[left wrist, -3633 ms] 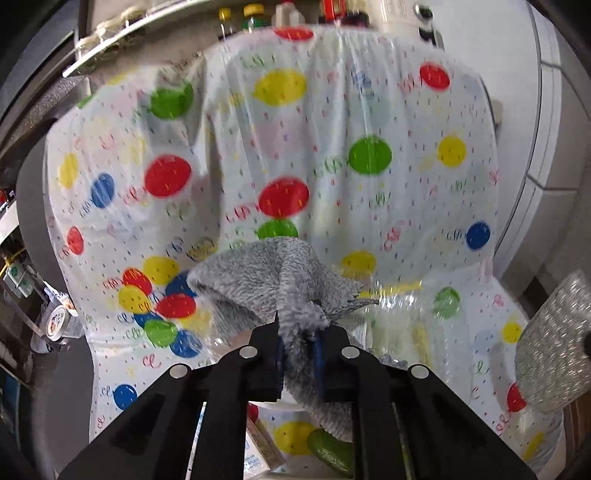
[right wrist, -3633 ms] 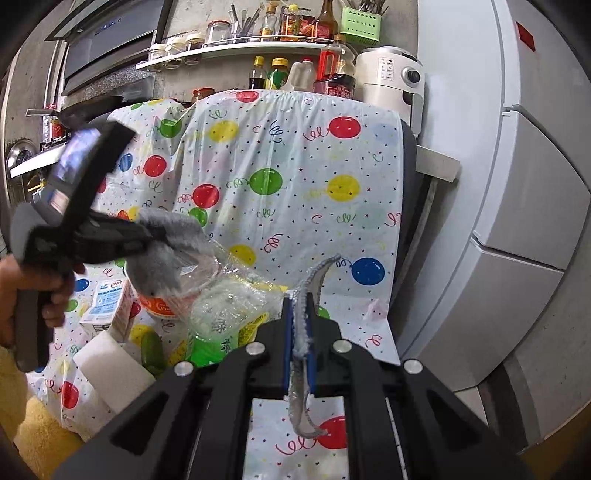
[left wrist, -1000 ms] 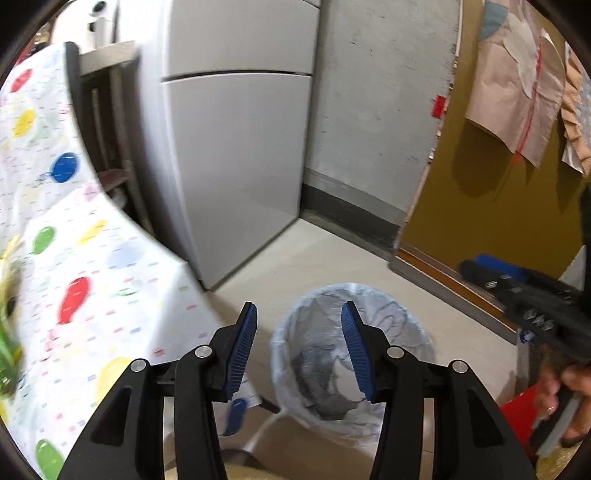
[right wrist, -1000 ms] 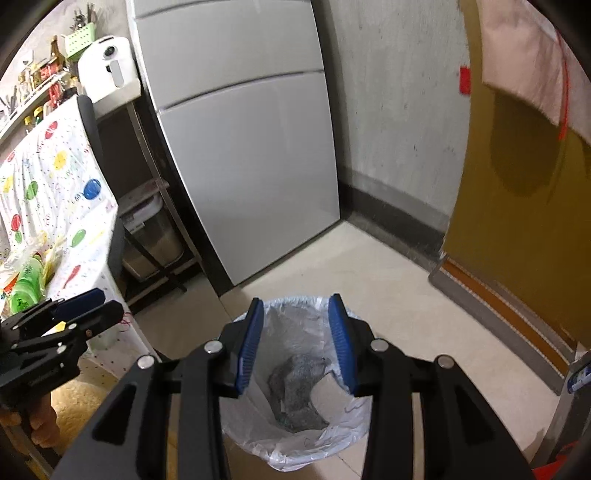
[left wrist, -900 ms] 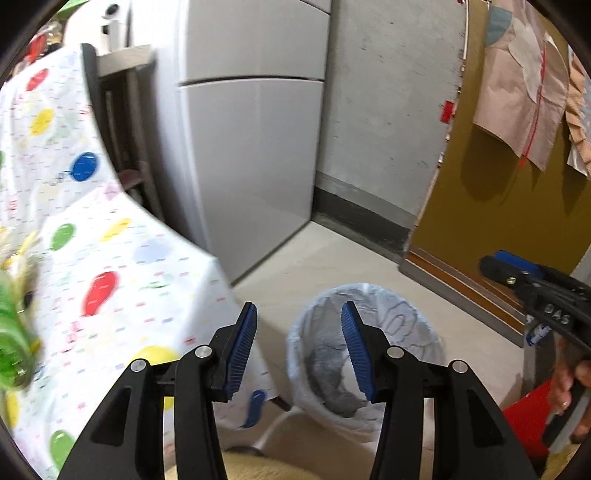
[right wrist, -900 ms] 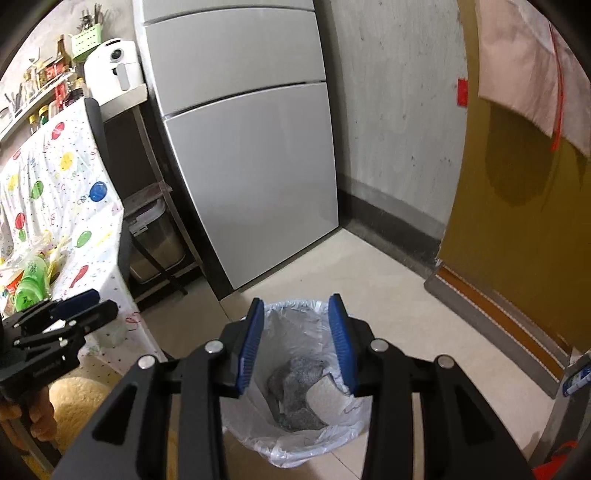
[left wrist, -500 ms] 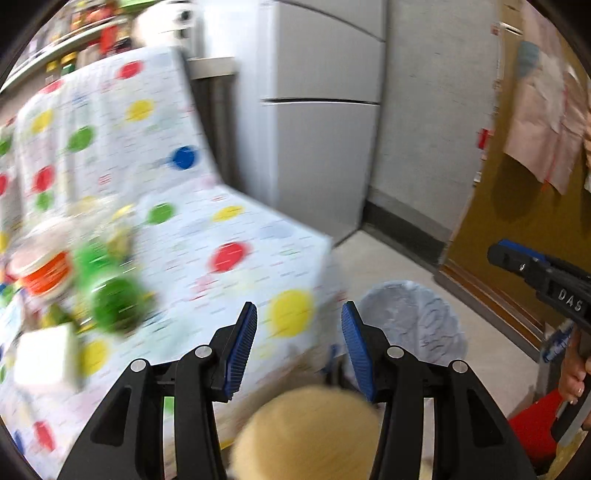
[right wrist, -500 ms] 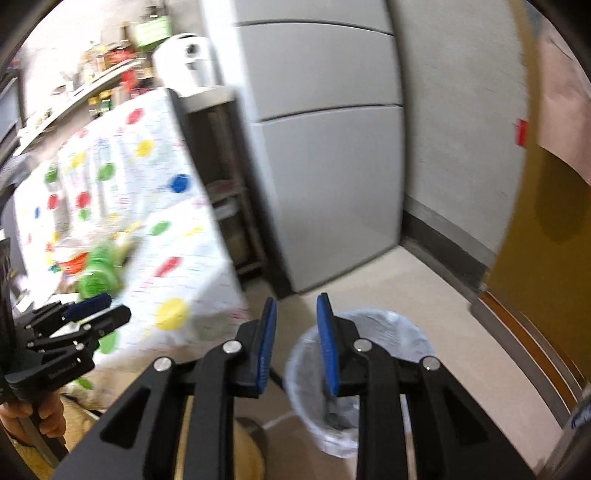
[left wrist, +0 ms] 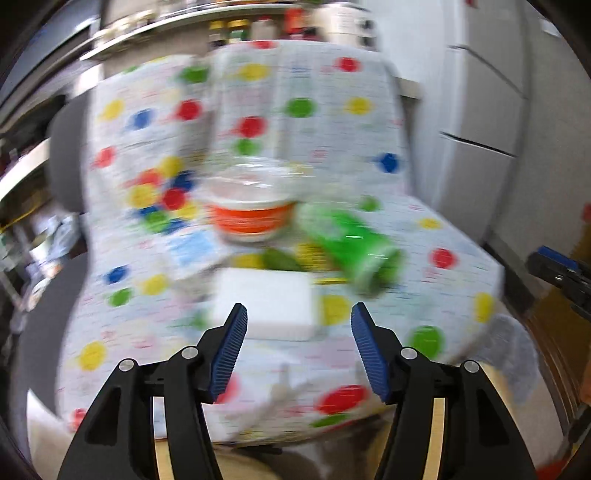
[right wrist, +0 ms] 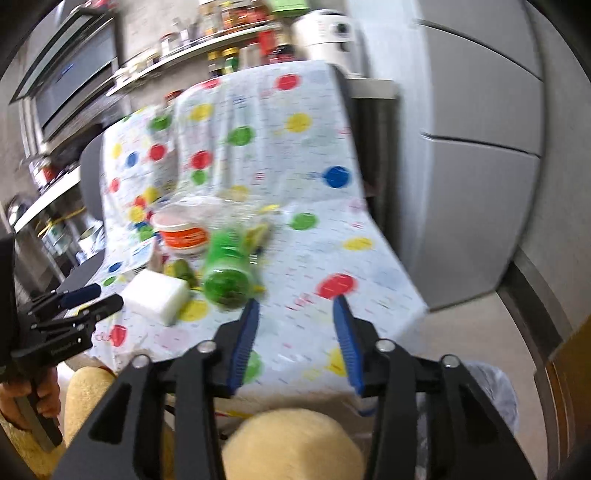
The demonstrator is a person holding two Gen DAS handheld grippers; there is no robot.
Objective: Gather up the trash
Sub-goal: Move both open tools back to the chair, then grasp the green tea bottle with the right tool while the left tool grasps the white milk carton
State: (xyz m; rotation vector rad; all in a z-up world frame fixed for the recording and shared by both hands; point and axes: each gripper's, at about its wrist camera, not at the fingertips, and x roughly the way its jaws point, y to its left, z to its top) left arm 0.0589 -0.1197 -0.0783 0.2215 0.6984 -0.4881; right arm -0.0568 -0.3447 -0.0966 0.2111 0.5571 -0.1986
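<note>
Both views are motion-blurred. Trash lies on a chair draped in a polka-dot sheet (left wrist: 332, 122): a white foam block (left wrist: 273, 306), a green plastic bottle (left wrist: 354, 251) on its side, an orange-banded tub (left wrist: 251, 218) and a small carton (left wrist: 188, 251). My left gripper (left wrist: 297, 328) is open and empty, just in front of the foam block (right wrist: 155, 299). My right gripper (right wrist: 295, 325) is open and empty, near the green bottle (right wrist: 229, 273). The left gripper also shows in the right wrist view (right wrist: 88, 299). A bin lined with a clear bag (right wrist: 495, 391) stands low at the right.
A grey fridge (right wrist: 480, 147) stands right of the chair. A shelf of bottles and jars (right wrist: 236, 33) runs behind it, with a white appliance (right wrist: 328, 33). A yellow fuzzy cushion (right wrist: 291, 443) is under the right gripper. The bin edge shows at lower right (left wrist: 513, 354).
Both grippers swung left from over the bin to face the chair. Both jaws have opened wider. The rag and the scrap held earlier are gone from the jaws.
</note>
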